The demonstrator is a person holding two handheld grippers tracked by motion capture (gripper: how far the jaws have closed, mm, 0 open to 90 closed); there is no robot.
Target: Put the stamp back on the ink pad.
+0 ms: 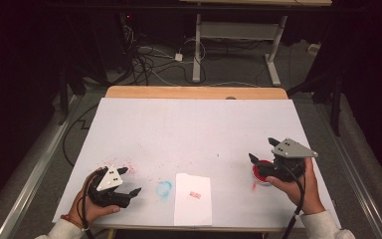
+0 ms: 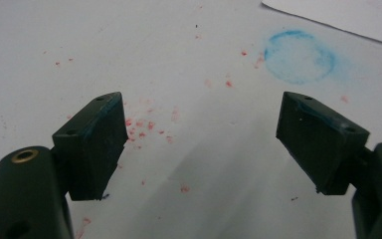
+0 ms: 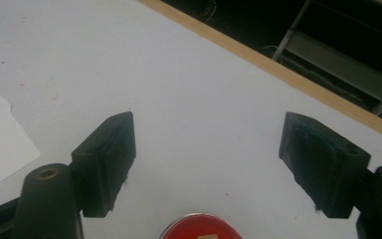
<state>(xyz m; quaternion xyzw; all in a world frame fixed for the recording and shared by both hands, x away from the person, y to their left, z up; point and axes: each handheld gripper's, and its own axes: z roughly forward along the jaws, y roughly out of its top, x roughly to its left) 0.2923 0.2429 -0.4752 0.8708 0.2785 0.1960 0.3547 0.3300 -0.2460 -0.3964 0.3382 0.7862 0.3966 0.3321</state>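
Note:
A small round red dish (image 1: 259, 172) sits on the white table cover (image 1: 194, 129) at the right. My right gripper (image 1: 260, 148) hovers just over it, open, jaws wide and nothing between them. In the right gripper view the dish's red top (image 3: 201, 225) lies below the open right gripper (image 3: 209, 124), near the jaw roots. A white paper slip (image 1: 193, 198) with a red stamp mark (image 1: 195, 194) lies near the front edge. My left gripper (image 1: 132, 180) rests at the front left, open and empty; the left gripper view shows the left gripper (image 2: 201, 107) over bare cover.
A blue ring stain (image 1: 164, 189) marks the cover between the left gripper and the slip, also the blue ring stain (image 2: 300, 56). Red specks (image 2: 139, 124) are scattered nearby. The wooden table edge (image 1: 194, 92) runs along the back; cables and a desk frame (image 1: 238, 35) lie beyond.

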